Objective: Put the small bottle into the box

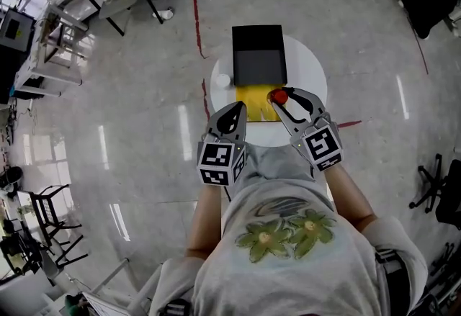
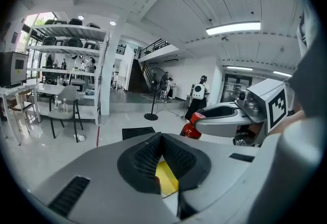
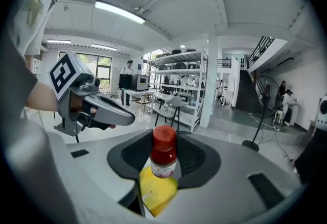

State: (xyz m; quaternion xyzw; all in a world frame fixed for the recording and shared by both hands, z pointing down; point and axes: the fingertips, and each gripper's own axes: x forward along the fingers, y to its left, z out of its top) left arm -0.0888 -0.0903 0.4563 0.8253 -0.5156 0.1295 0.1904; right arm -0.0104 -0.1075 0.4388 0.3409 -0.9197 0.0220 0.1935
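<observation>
Currently carry step was judged in hand. Round white counter [image 1: 311,66] bore black rectangular box [image 1: 258,55], matte and open, with flat yellow sheet [image 1: 252,100] just before it. Left hand-held gripper [image 1: 232,114] was clenched, ribbed pads empty. Right hand-held gripper [image 1: 287,100] was clamped on small bottle [image 3: 164,156], glossy and red-capped, above sheet. Next move judged needed: bottle carried forward over box, lowered, released.
</observation>
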